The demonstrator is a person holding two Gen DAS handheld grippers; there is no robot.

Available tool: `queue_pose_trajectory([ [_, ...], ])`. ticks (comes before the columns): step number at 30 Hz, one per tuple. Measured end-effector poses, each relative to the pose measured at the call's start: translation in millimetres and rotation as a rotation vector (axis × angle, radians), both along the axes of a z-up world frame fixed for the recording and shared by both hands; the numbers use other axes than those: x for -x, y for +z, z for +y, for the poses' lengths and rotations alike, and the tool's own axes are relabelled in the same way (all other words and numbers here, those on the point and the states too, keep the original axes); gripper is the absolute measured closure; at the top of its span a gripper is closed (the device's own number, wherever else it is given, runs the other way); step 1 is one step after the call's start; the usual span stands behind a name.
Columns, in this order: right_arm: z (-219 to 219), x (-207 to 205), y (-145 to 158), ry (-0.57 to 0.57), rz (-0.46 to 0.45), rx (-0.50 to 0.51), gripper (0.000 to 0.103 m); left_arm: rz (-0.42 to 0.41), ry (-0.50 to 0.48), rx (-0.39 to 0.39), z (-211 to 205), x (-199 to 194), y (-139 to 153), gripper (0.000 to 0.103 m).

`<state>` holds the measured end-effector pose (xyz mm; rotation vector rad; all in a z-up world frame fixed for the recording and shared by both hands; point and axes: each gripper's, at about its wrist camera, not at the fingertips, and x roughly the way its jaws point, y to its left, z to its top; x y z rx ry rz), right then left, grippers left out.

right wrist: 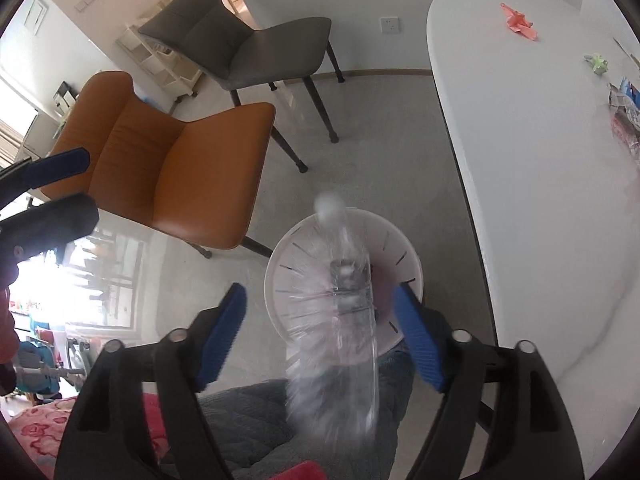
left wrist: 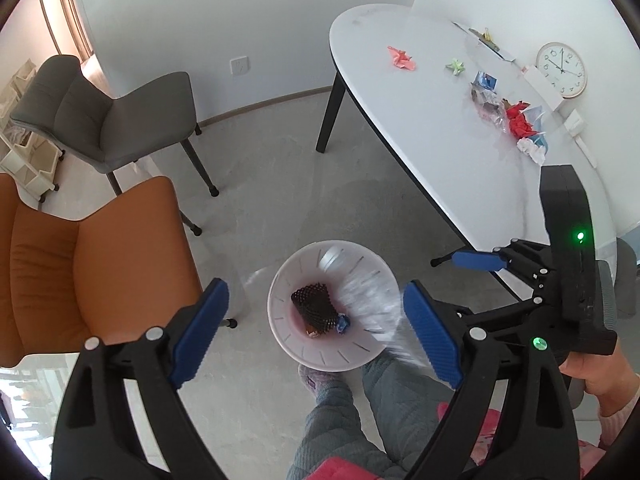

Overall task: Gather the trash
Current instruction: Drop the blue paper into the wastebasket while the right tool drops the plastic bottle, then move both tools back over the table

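A white round bin (left wrist: 320,356) stands on the floor beside the table, with a black mesh wrapper (left wrist: 314,308) and a small blue scrap (left wrist: 343,323) at its bottom. A clear plastic bottle (right wrist: 344,320), blurred, hangs free over the bin (right wrist: 404,248) between the jaws of my right gripper (right wrist: 320,290), whose blue pads stand wide and clear of it. From the left wrist the bottle (left wrist: 372,300) is a streak at the bin's right side. My left gripper (left wrist: 315,286) is open above the bin with nothing in it.
On the white table (left wrist: 400,100) lie crumpled wrappers (left wrist: 490,104), red paper (left wrist: 520,122), pink (left wrist: 401,58) and green (left wrist: 455,67) folded papers, and a clock (left wrist: 561,70). An orange chair (left wrist: 80,260) and a grey chair (left wrist: 120,120) stand left. The person's legs (left wrist: 360,420) are by the bin.
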<state>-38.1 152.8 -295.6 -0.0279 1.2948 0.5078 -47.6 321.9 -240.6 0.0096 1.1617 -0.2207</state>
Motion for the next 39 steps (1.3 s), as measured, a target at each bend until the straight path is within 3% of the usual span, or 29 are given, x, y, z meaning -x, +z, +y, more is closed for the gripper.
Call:
queue_pose_trajectory([
  [5,-9.4,-0.8,17.0,-0.031,-0.019,0.004,0.02,-0.01,-0.007,0.003,-3.0,-1.0,4.1,0.018],
  [8,-18.7,-0.6,35.5,-0.064,-0.048,0.008,0.011,-0.022,-0.021,0.029,-7.1,-4.1,11.5,0.016],
  [13,-36.3,0.5,69.1,-0.114,-0.119,0.031,0.007,-0.051,-0.06,0.05,-20.4,-12.0,25.8,0.013],
  [20,-79.0,0.9,100.3,-0.263,-0.18,0.056,0.003,-0.099,-0.133,0.073,-55.3,-23.9,46.0,0.008],
  [32,-172.0,4.7,116.4,-0.498,-0.197,0.118,0.003,-0.147,-0.26,0.086,-121.1,-51.6,71.5,0.008],
  [39,-203.6,-1.9,122.0,-0.543,-0.201,0.128,0.003,-0.148,-0.275,0.104,-149.4,-70.6,78.0,0.008],
])
